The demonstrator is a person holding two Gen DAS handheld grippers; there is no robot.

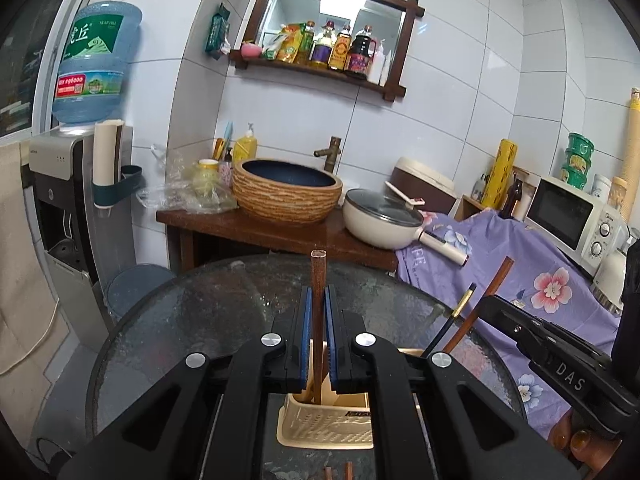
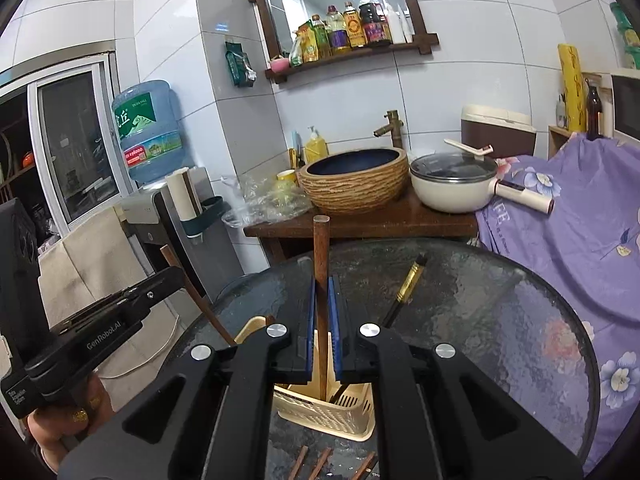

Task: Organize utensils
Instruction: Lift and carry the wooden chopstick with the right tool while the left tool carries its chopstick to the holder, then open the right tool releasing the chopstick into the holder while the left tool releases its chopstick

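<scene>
My left gripper [image 1: 319,292] is shut on a brown wooden chopstick [image 1: 318,276], held upright with its lower end inside the cream plastic utensil holder [image 1: 328,424] on the round glass table [image 1: 192,320]. My right gripper [image 2: 322,284] is shut on another brown chopstick [image 2: 321,248], also upright, its lower end in the same holder [image 2: 332,412]. A black chopstick with a gold band [image 2: 406,288] leans in the holder. The right gripper's chopstick [image 1: 484,300] and the black one [image 1: 460,308] show in the left wrist view. Loose brown chopsticks [image 2: 320,464] lie on the table in front of the holder.
Behind the table stands a wooden counter [image 1: 260,232] with a woven-look basin [image 1: 286,192] and a lidded white pan [image 1: 384,220]. A purple floral cloth [image 1: 540,276] covers furniture at the right, with a microwave [image 1: 568,216]. A water dispenser [image 1: 68,200] stands at the left.
</scene>
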